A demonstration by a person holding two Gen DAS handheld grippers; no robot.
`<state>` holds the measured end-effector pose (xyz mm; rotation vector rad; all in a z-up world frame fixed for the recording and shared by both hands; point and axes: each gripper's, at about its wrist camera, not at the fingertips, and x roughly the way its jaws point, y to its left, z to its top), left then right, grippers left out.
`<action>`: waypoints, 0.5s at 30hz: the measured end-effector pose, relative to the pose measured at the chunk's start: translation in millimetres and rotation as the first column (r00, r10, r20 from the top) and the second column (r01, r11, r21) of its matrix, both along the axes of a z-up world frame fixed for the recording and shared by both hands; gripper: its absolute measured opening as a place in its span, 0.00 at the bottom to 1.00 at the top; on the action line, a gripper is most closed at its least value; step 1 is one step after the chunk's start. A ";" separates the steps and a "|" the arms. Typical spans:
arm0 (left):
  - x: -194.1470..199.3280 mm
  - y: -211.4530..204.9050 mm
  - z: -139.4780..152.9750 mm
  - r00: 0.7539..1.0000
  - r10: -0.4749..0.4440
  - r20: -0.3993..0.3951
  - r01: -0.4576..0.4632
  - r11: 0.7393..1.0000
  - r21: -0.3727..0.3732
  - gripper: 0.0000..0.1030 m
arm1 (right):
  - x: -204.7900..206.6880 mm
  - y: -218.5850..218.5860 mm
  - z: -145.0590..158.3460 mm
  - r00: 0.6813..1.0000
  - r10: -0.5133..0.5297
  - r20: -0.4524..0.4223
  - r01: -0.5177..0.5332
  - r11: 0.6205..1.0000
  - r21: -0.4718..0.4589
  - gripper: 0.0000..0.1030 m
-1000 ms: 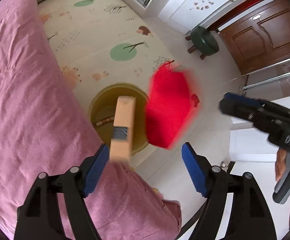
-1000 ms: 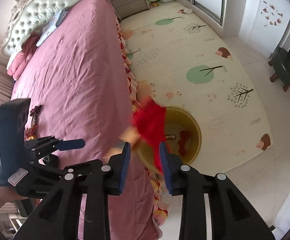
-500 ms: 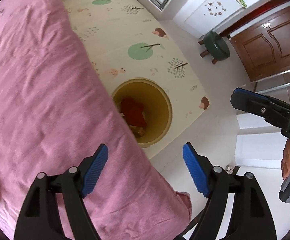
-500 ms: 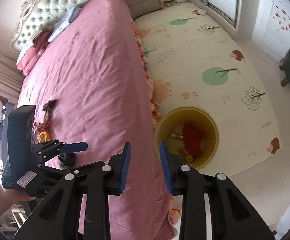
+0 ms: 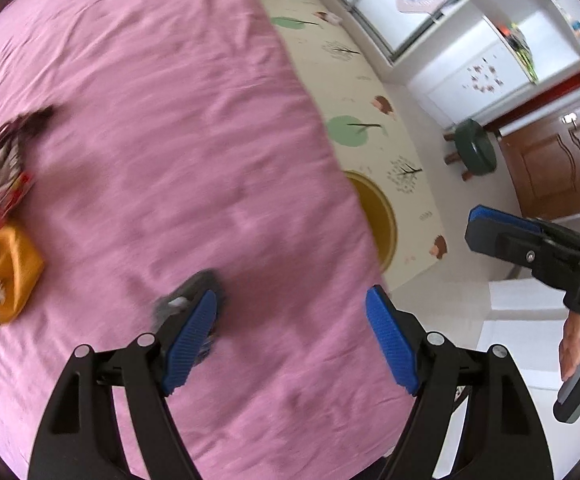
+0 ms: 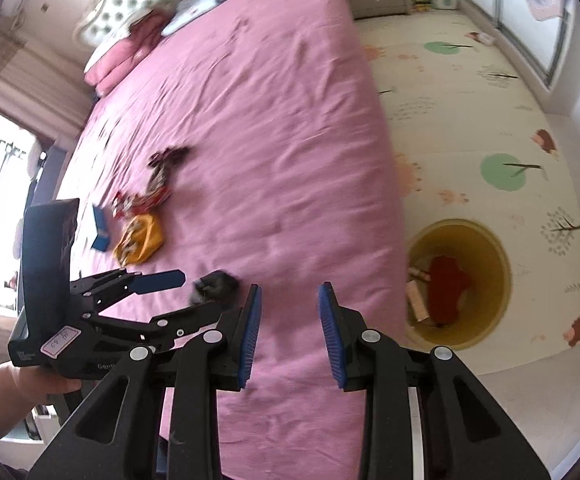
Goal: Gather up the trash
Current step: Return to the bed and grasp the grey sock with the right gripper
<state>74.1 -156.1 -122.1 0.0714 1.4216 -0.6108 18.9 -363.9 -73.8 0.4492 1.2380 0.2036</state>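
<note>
On the pink bed (image 6: 274, 128), four pieces of trash and a blue box lie loose. Nearest the bed's foot edge is one dark grey crumpled wad (image 6: 214, 280), blurred in both views; in the left wrist view it (image 5: 186, 296) sits just beside the left gripper's left-hand finger, partly hidden behind it. Farther up the bed from the wad lies one orange snack bag (image 6: 140, 238), and touching its far side one red-and-white wrapper (image 6: 142, 199). Beyond that, toward the headboard, is one dark wrapper (image 6: 168, 158). One small blue box (image 6: 100, 229) stands just beside the orange bag, on the side away from the floor.

On the floor beside the bed stands one round yellow bin (image 6: 501, 280). Inside it are one red crumpled bag (image 6: 445, 288), one tan carton (image 6: 417, 300) against the bed-side wall, and another small item above the carton that is too unclear to name.

The left gripper (image 5: 291, 338) hangs over the bed near its foot edge, fingers spread wide and holding nothing. The right gripper (image 6: 290, 330) is over the same edge of the bed, between the wad and the bin, its fingers parted by a moderate gap and empty.
</note>
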 end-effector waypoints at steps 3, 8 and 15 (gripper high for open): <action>0.2 29.8 -0.6 0.999 0.044 0.001 -0.044 0.999 0.007 0.75 | 5.6 30.7 -4.6 0.999 0.044 -0.013 -0.044 0.999 0.010 0.29; 1.1 69.7 -8.2 0.995 0.104 0.002 -0.104 0.994 0.023 0.76 | 15.0 69.0 -15.5 0.995 0.099 -0.034 -0.099 0.995 0.010 0.32; 7.0 132.0 -29.1 0.979 0.201 0.014 -0.202 0.976 0.084 0.78 | 33.3 118.4 -46.5 0.983 0.162 -0.086 -0.161 0.987 0.013 0.47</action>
